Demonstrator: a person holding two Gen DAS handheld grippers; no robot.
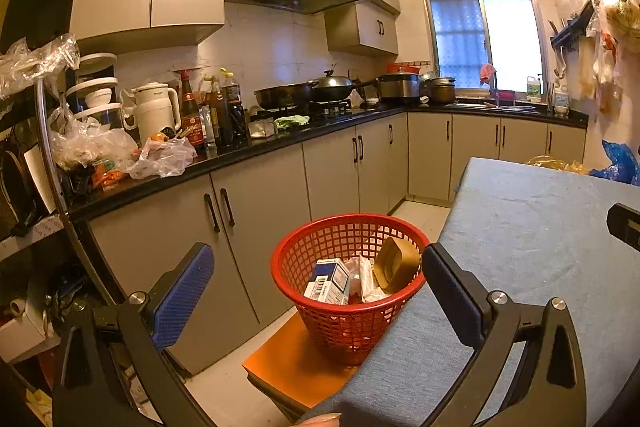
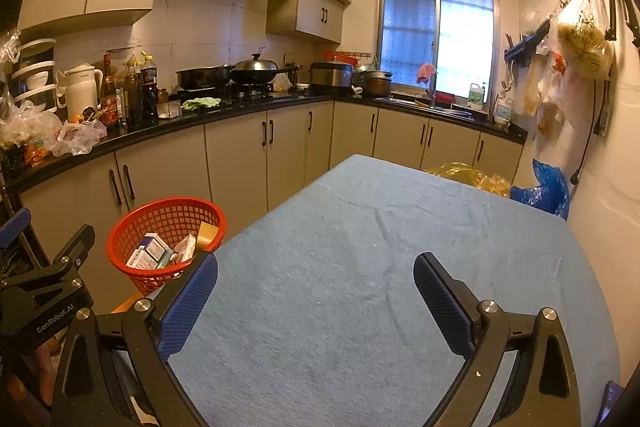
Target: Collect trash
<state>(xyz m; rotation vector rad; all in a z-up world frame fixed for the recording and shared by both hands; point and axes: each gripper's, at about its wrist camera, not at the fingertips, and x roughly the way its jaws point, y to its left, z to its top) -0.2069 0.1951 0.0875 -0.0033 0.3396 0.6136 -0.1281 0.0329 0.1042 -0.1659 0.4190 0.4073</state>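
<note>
Above the table's (image 2: 360, 227) near edge, right gripper (image 2: 316, 291) spread, empty. Left gripper (image 1: 318, 283) spread, empty, over left edge, nearer the red basket (image 1: 320, 323) just ahead-below on an orange stool (image 1: 288, 363). Basket holds box (image 1: 328, 281), wrappers, gold tin (image 1: 396, 263); bottom contents hidden. No trash visible on cloth.

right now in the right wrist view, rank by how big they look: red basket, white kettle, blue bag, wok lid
1. red basket, though it sits nearest
2. blue bag
3. white kettle and wok lid: too alike to rank
</note>
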